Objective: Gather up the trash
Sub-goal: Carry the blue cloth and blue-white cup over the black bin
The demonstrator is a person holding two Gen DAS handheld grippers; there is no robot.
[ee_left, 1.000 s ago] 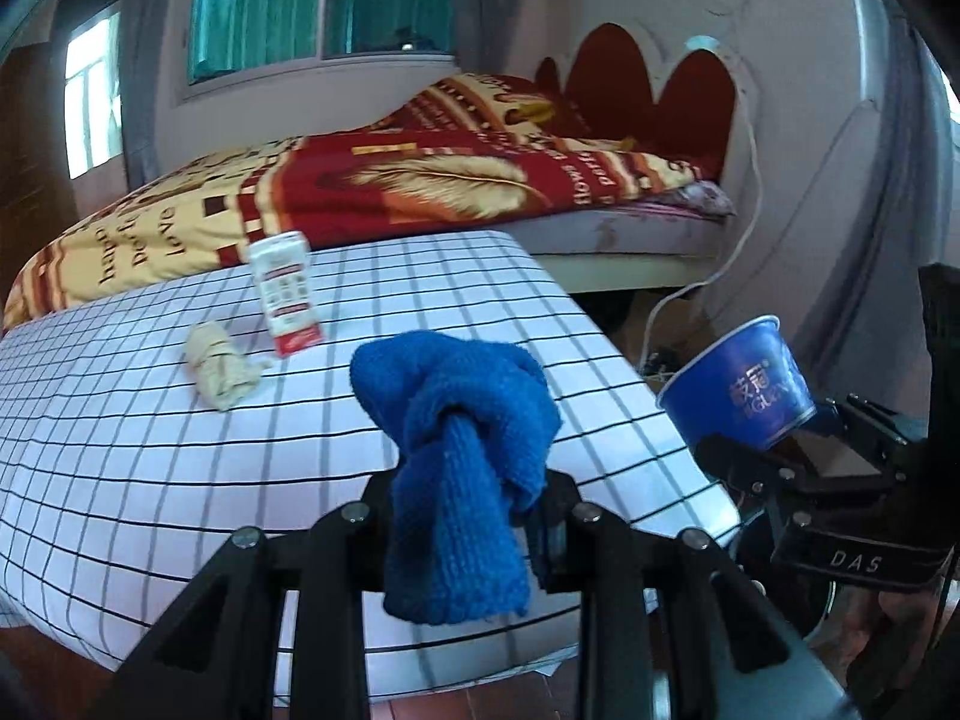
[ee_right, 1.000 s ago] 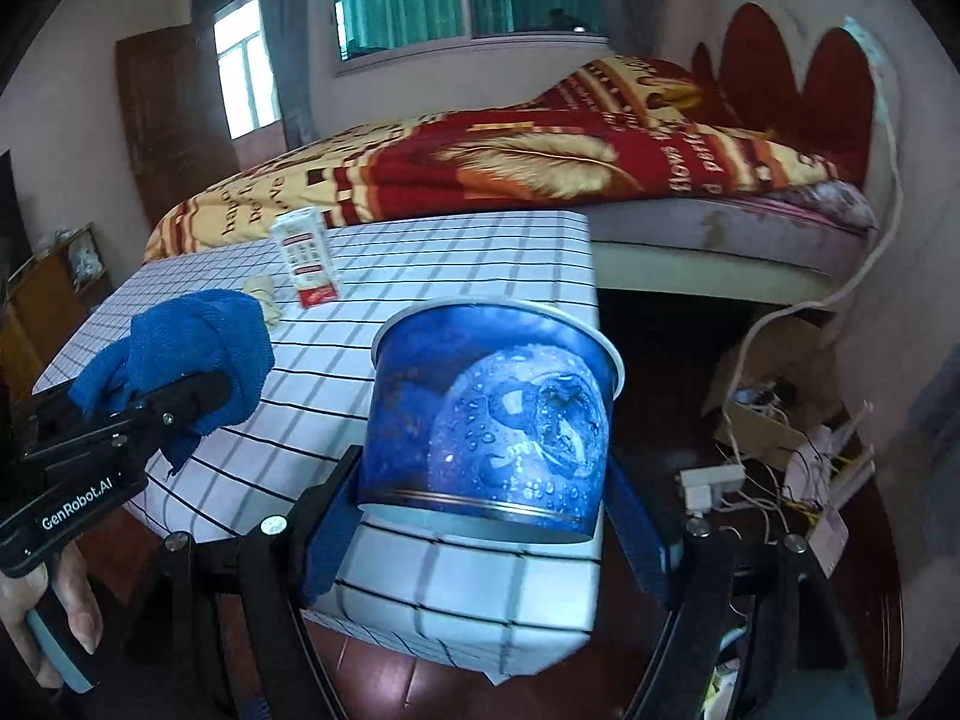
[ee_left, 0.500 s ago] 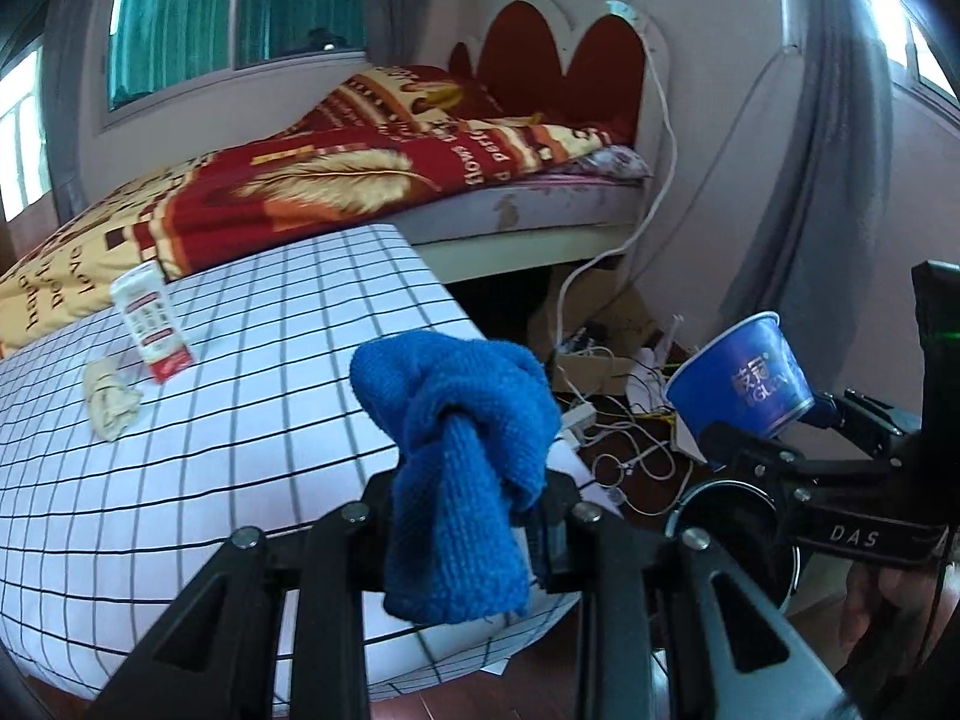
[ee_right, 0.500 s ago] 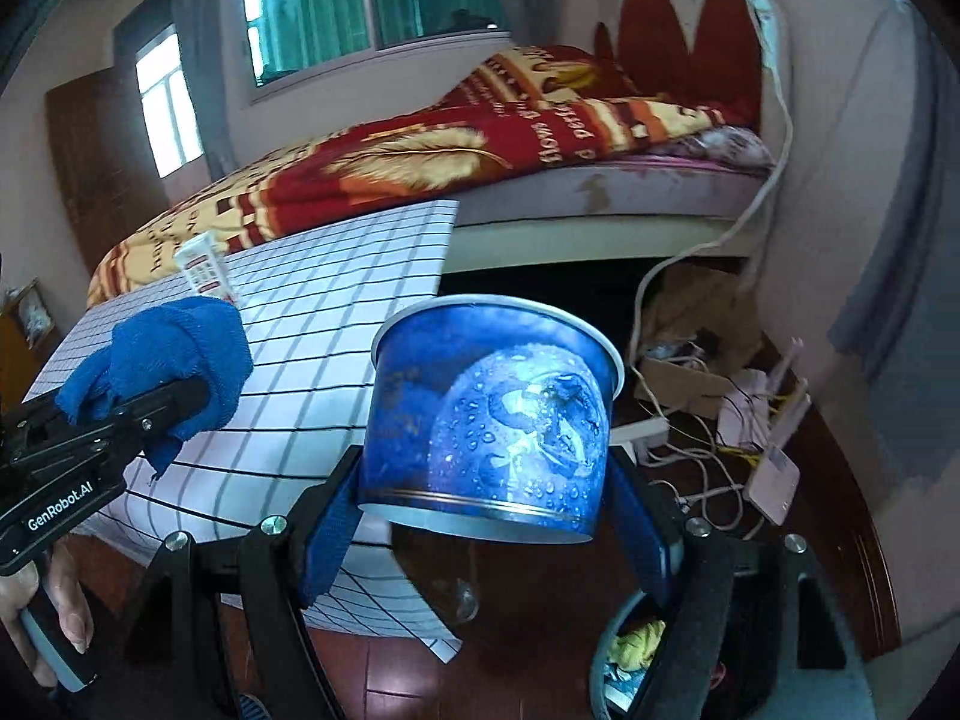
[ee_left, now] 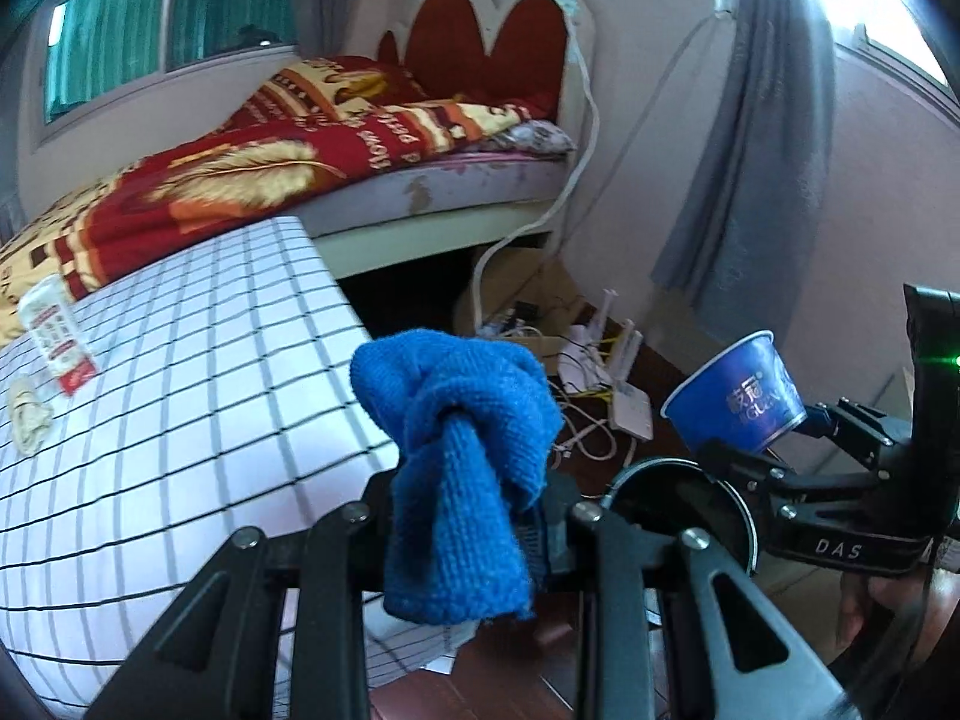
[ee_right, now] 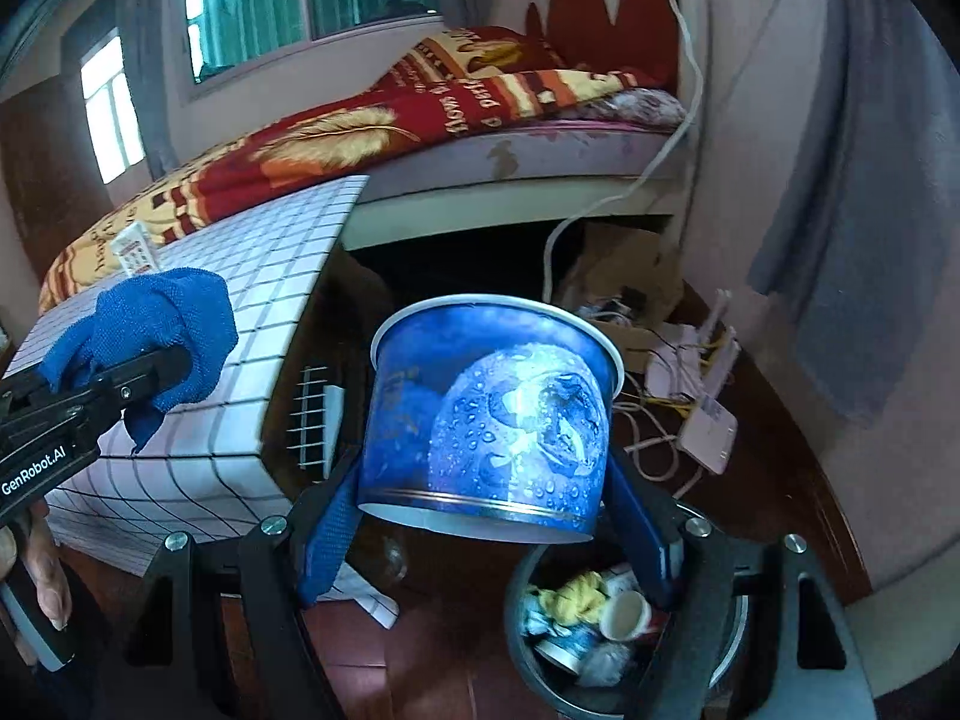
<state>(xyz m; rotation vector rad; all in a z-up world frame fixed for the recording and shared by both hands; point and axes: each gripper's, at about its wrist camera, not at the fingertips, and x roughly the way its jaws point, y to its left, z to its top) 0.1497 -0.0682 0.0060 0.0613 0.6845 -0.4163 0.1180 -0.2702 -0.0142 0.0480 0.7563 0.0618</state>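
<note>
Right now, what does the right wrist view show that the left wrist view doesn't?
Only the right wrist view shows inside the trash bin: a small cup and crumpled wrappers. Only the left wrist view shows the crumpled tissue on the table. Both show the blue cup in the right gripper and the blue cloth in the left gripper.

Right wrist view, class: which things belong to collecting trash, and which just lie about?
Job:
- blue paper cup, gripped by right hand-held gripper
- trash bin, already holding rubbish
- red-and-white carton and crumpled paper on the table

Lying about:
- bed
- cables
- white routers
</note>
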